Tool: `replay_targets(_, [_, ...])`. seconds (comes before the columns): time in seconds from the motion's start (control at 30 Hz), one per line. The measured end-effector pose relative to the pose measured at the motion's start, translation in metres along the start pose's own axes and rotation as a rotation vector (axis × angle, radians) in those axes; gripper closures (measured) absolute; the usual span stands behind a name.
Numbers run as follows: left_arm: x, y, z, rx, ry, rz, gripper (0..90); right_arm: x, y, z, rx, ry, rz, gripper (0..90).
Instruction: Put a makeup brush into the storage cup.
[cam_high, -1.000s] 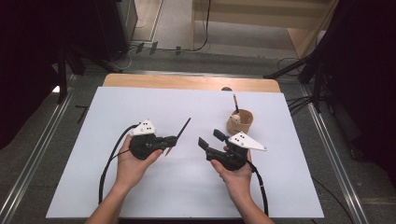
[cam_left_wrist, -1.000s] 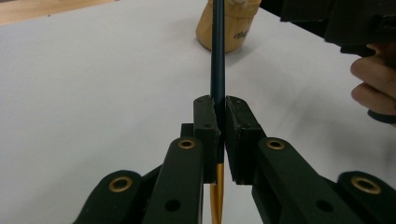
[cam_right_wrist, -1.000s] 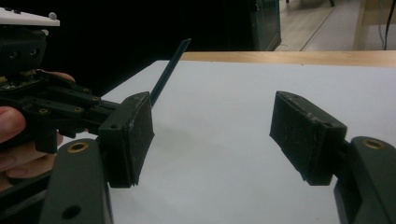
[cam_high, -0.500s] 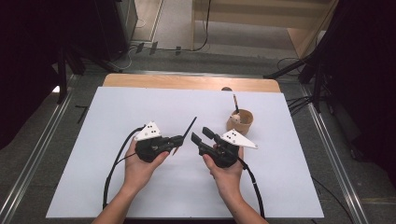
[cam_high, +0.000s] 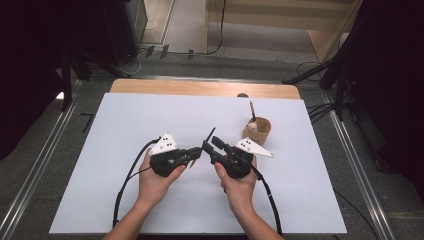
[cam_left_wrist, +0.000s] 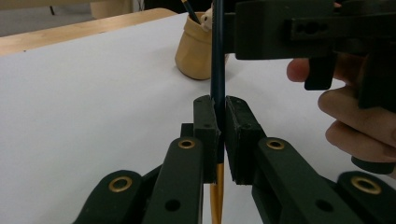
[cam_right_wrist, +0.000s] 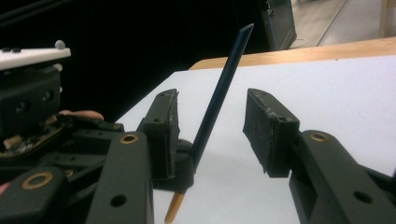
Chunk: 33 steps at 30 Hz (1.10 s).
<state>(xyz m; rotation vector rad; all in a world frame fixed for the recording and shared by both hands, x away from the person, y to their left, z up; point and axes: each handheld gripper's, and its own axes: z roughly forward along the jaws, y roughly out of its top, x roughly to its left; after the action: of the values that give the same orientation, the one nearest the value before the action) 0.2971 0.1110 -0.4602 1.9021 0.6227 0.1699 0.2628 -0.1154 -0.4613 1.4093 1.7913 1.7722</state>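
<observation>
Pencil in left hand-held gripper

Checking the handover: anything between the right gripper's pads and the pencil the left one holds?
Nothing visible. The pencil, clamped by the left gripper, stands in the gap of the right gripper, whose jaws have just been closing; its pads have not yet touched it.

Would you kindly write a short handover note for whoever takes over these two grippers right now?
Left gripper: shut on the dark pencil, held above the table.
Right gripper: open, fingers either side of the pencil, not pressing; jaws have just been closing.
Cup: upright to the right on the table, another pencil inside.
Done: pencil lifted and brought between the right fingers.
Left: probably close the right gripper, release the left, put the pencil in the cup.
</observation>
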Motion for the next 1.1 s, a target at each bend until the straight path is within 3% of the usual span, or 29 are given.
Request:
replay_targets(0.2, [-0.0055, 0.0008, 0.0011, -0.028, 0.0, 0.016, 84.3, -0.0017, -0.001, 0.0024, 0.01, 0.011, 0.028, 61.6])
replay_targets(0.63, [-0.01, -0.0004, 0.0027, -0.038, -0.003, 0.037, 84.2, -0.0054, -0.0022, 0.0057, 0.01, 0.062, 0.114, 72.9])
replay_targets(0.9, [-0.0103, -0.0008, 0.0036, -0.042, -0.009, 0.046, 84.3, -0.0084, -0.0041, 0.0061, 0.007, 0.1, 0.133, 83.7])
replay_targets(1.0, [-0.0084, -0.0012, 0.0049, -0.04, -0.028, 0.022, 84.0, -0.0088, -0.0045, 0.006, 0.005, 0.108, 0.132, 85.0])
replay_targets(1.07, [-0.0085, -0.0019, 0.0046, -0.047, -0.018, 0.02, 80.7, -0.0095, -0.0046, 0.0058, 0.004, 0.115, 0.133, 85.2])
replay_targets(1.1, [-0.0085, -0.0024, 0.0049, -0.048, -0.015, 0.018, 72.0, -0.0095, -0.0043, 0.0051, 0.0, 0.11, 0.131, 85.2])
